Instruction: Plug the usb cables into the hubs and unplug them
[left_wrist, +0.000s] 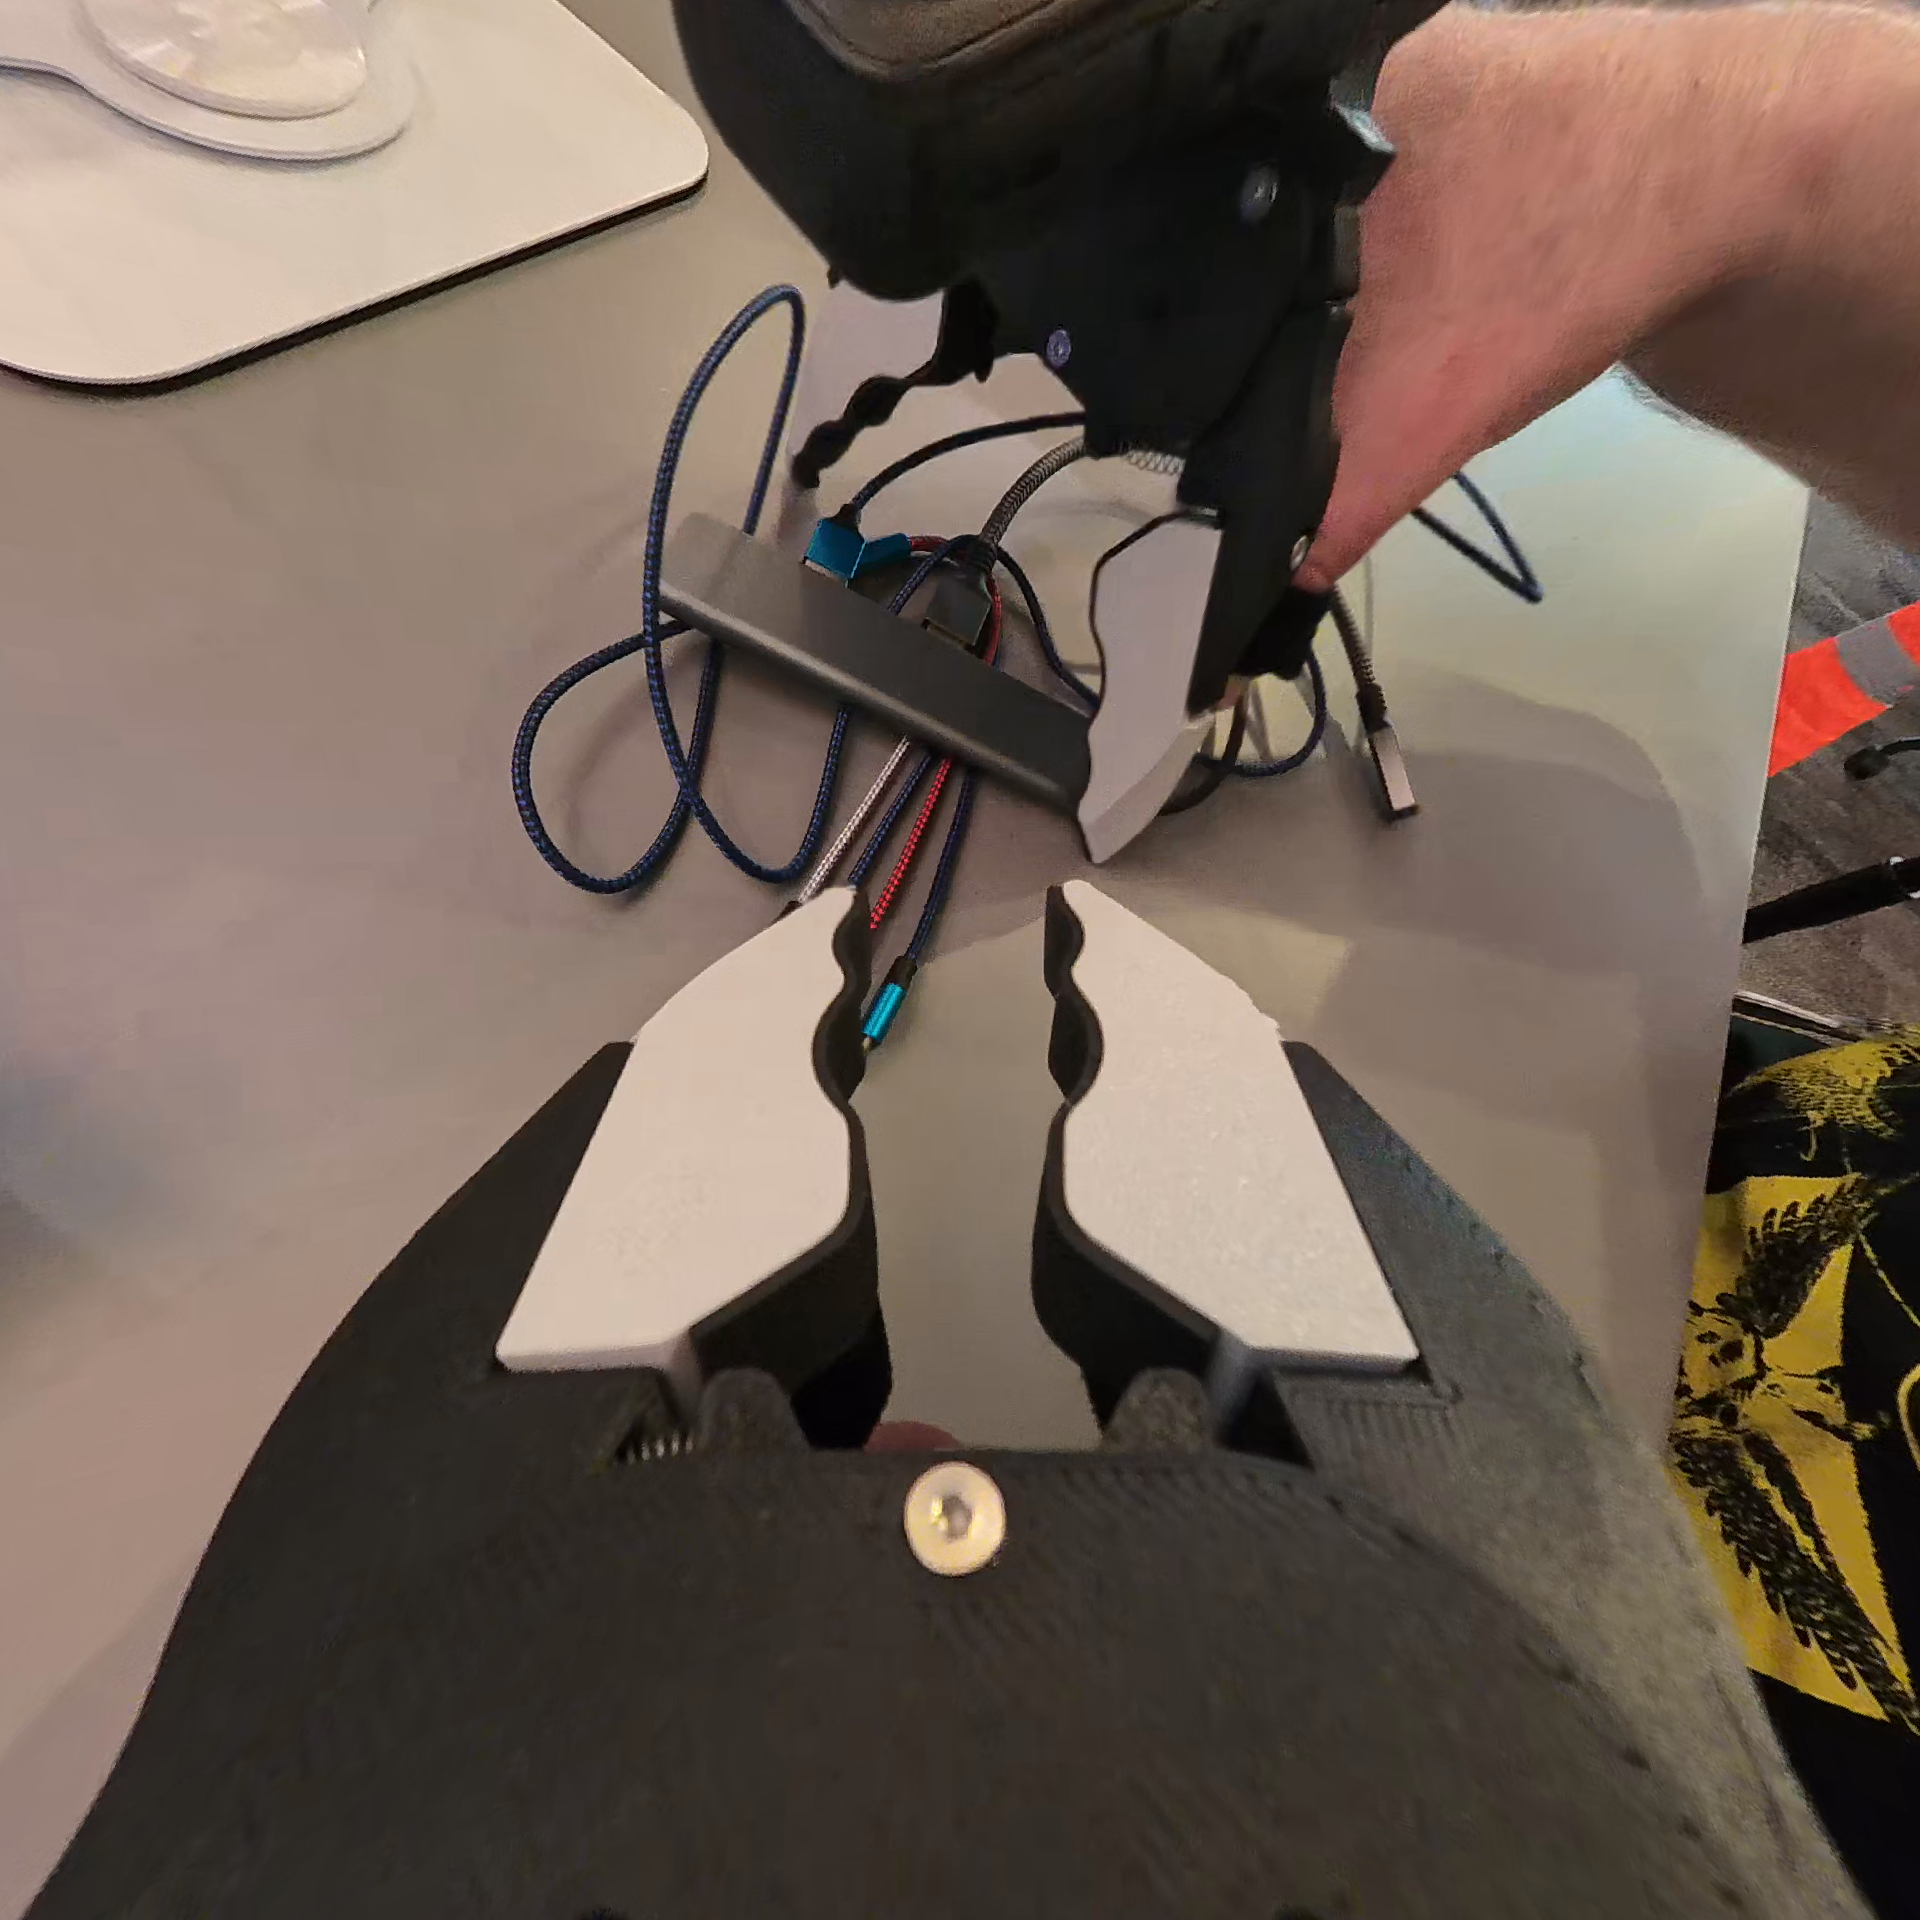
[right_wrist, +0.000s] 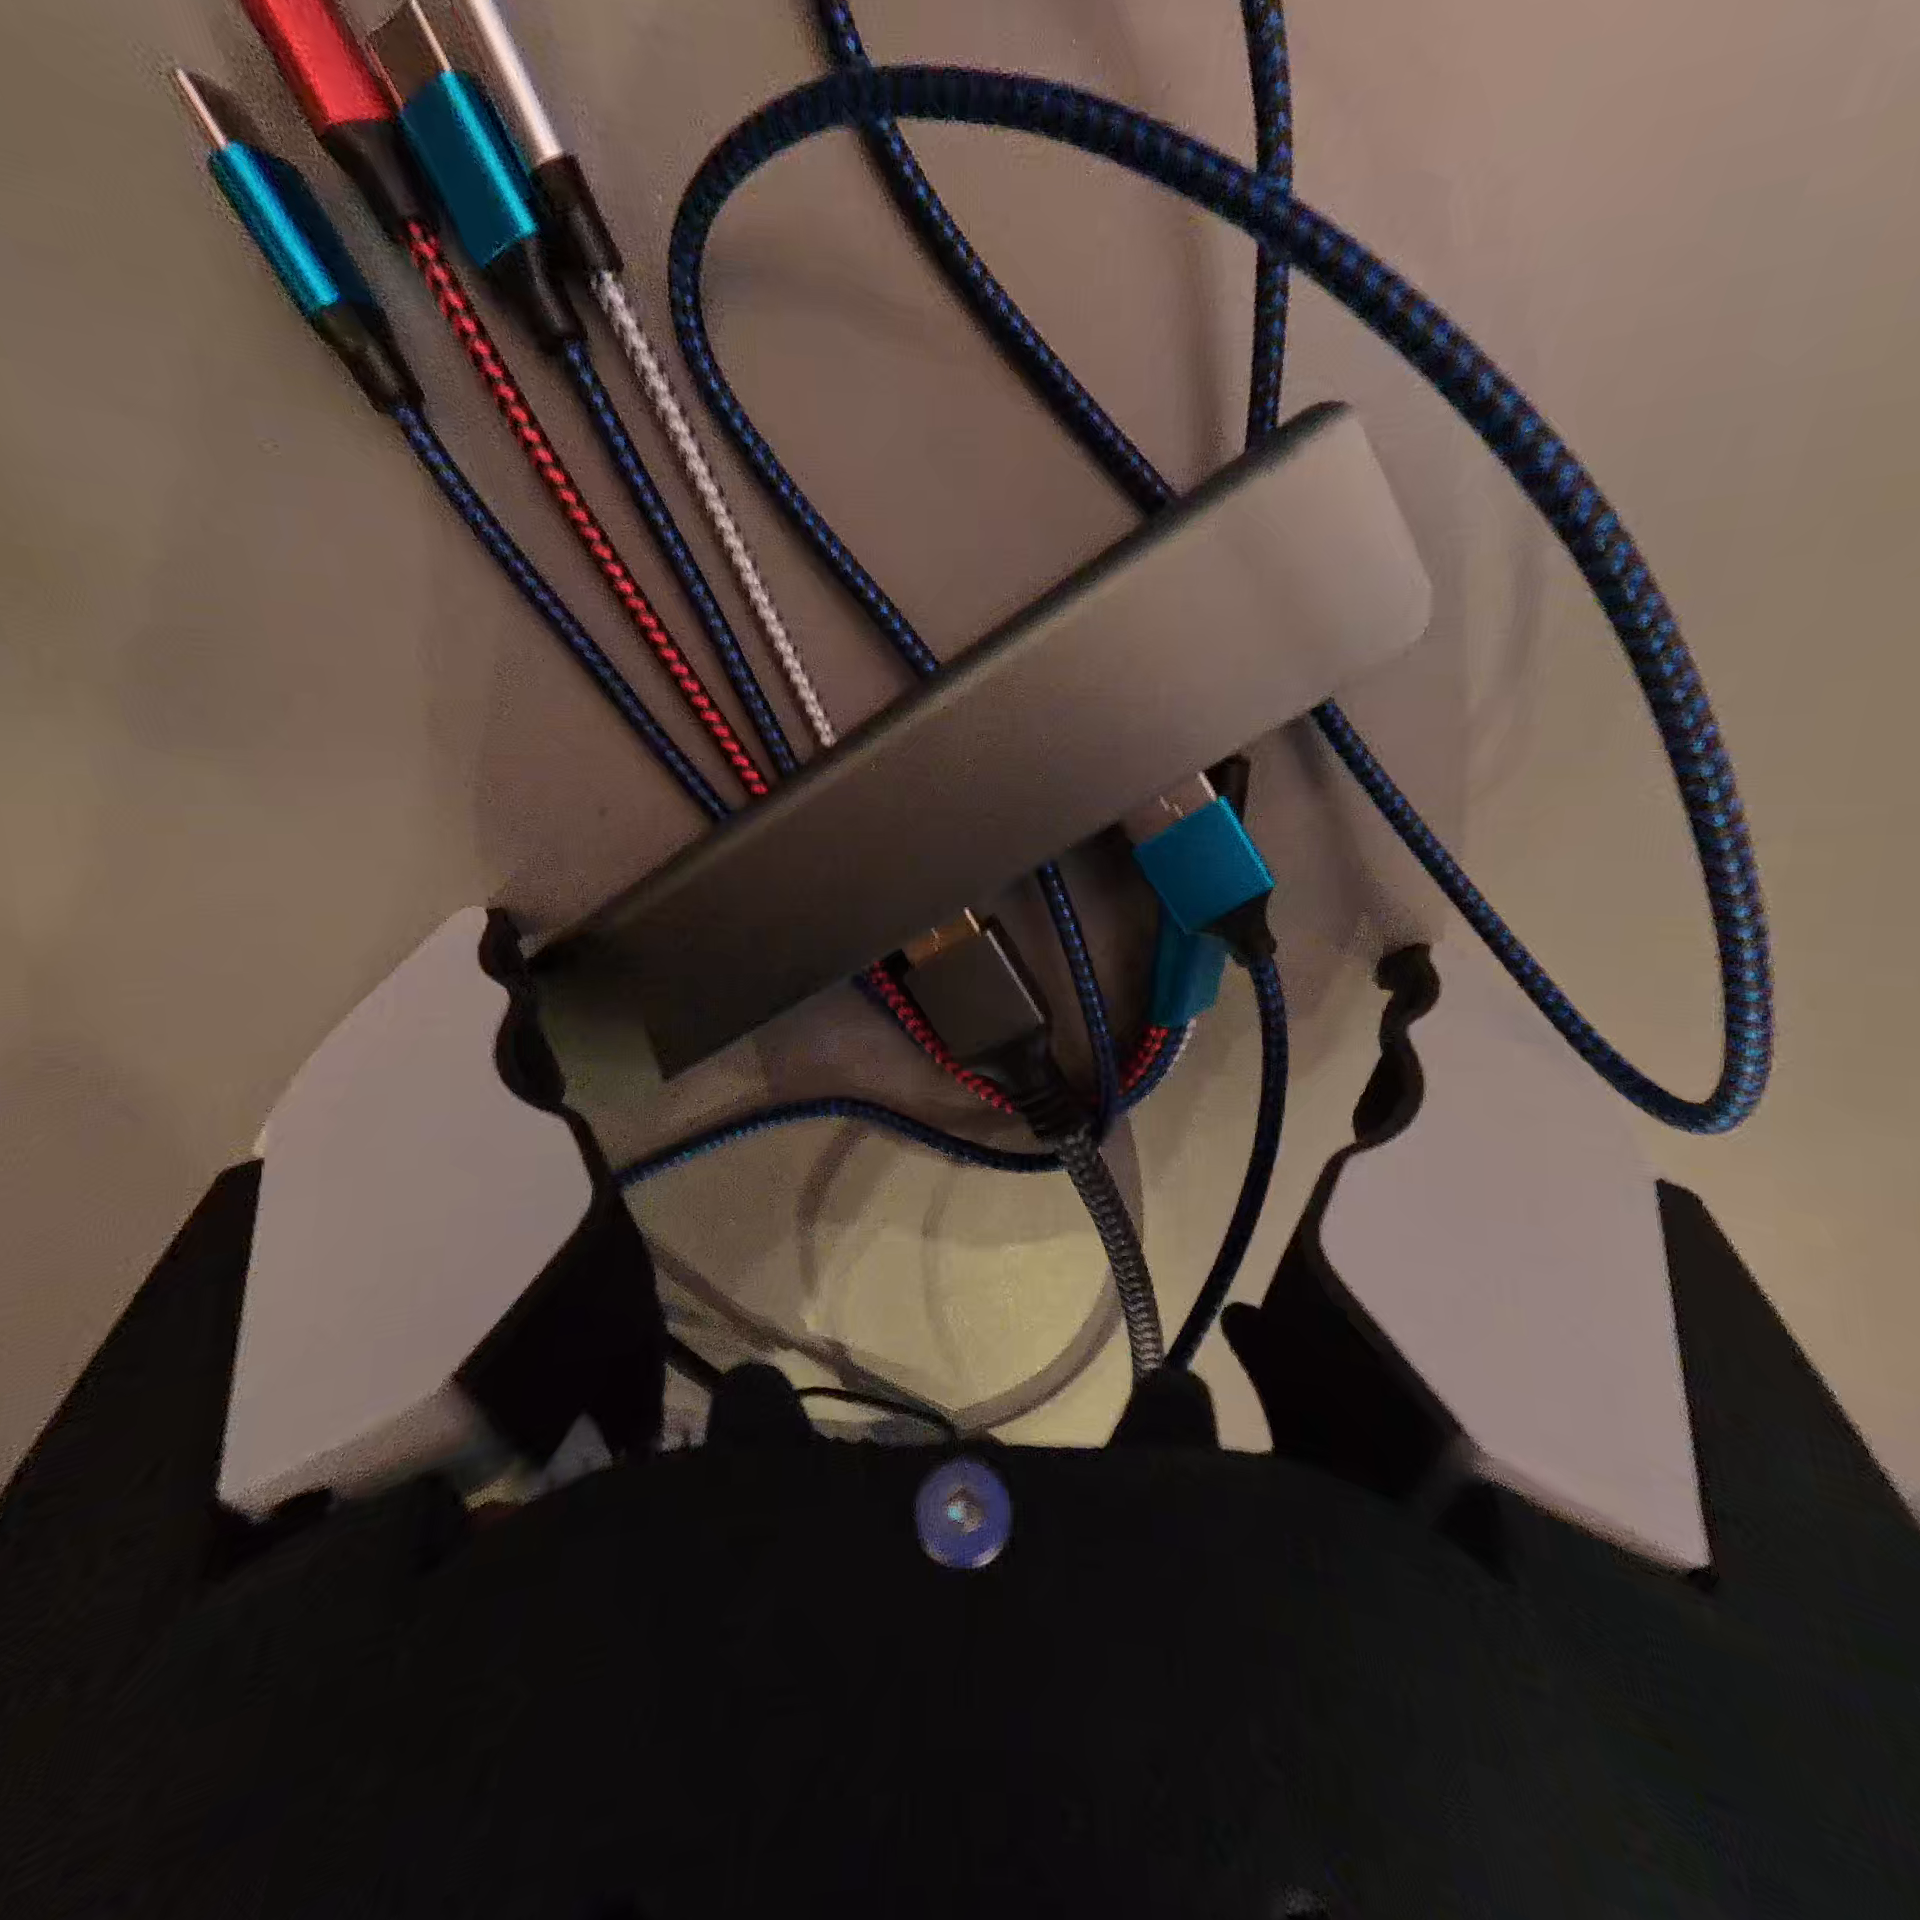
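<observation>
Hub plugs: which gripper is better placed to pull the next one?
Right. Its gripper is open wide right over the hub, blue plug between its fingers. The left gripper sits back among loose cable ends.

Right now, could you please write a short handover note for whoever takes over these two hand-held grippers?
Left hand-held gripper: partly open, holding nothing; a small teal-tipped plug lies on the table between its fingers, by the left one.
Right hand-held gripper: wide open over the grey USB hub, one fingertip at the hub's end, nothing gripped.
Seemingly plugged in: a teal USB plug and a grey plug.
Loose: a second teal plug beside them; a grey-tipped cable on the table.
Left: plug in the loose ones, then unplug all.
</observation>
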